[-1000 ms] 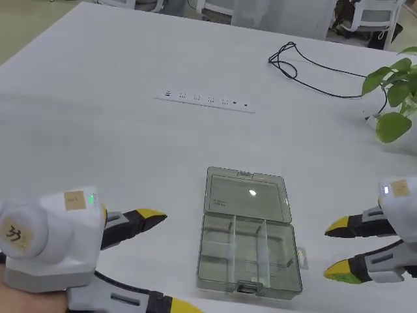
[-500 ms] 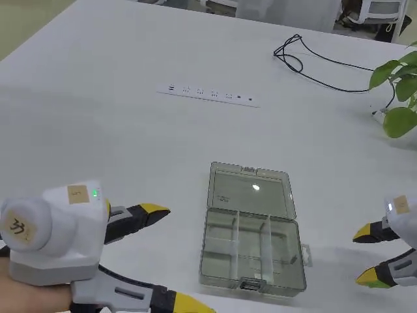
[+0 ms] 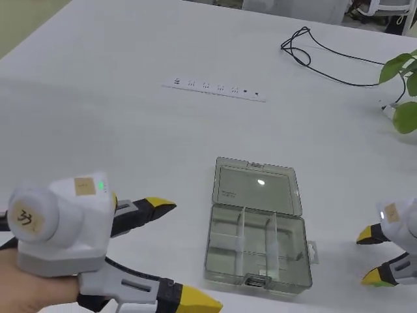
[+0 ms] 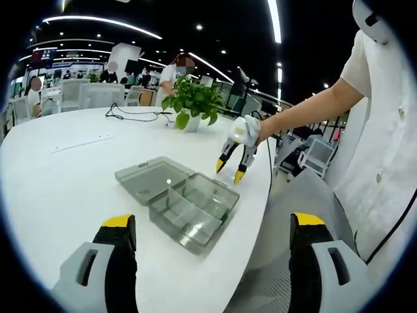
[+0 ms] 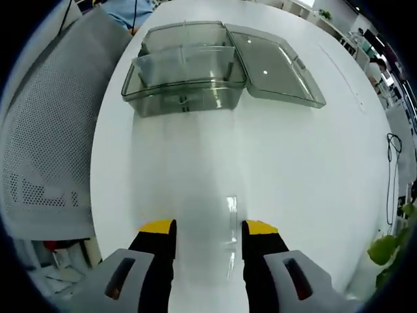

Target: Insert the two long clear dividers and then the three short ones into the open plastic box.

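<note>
Yellow-tipped right hand-held gripper (image 5: 208, 226) stands open (nothing clamped), clear divider (image 5: 231, 215) between jaws.

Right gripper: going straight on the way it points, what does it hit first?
Likely the clear strip, seemingly a divider, lying on the table just ahead between the right gripper's fingers. Beyond it comes the open plastic box. Gripper height over the table is unclear, so it may pass above the strip.

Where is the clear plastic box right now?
In the head view the plastic box lies open near the front edge of the table, between the left gripper and the right gripper, touching neither.
</note>
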A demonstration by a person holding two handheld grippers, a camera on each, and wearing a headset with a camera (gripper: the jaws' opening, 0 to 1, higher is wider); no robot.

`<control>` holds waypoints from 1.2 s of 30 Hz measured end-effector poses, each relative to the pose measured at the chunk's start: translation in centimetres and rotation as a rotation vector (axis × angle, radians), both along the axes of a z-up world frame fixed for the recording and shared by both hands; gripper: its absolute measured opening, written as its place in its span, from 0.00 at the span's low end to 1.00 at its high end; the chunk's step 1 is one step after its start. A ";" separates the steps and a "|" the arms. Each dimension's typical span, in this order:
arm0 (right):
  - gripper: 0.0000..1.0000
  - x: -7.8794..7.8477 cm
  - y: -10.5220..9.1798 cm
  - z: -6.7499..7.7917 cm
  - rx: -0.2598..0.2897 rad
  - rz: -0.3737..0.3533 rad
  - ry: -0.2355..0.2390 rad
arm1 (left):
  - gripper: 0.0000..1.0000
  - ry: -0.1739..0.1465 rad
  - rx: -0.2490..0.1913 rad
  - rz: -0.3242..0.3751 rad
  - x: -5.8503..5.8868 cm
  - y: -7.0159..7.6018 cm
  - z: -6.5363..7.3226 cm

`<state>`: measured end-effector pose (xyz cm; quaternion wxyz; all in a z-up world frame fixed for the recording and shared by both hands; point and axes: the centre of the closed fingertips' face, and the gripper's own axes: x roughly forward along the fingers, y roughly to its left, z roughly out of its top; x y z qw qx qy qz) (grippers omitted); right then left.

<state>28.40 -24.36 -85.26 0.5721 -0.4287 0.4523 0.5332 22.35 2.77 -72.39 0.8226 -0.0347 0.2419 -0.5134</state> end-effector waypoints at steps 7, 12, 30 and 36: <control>0.38 0.1 0.0 0.1 0.001 0.001 -0.003 | 1.00 0.001 -0.001 0.000 0.1 0.0 0.0; 0.33 0.1 0.0 -0.1 -0.004 0.011 -0.005 | 1.00 -0.001 -0.002 -0.002 0.1 0.0 0.0; 0.33 -0.3 0.8 1.0 0.018 -0.012 -0.041 | 1.00 -0.016 0.002 -0.013 -0.3 -0.1 0.6; 0.33 -0.6 2.1 2.9 0.059 -0.023 -0.084 | 1.00 -0.029 0.006 -0.035 -0.3 -0.6 1.0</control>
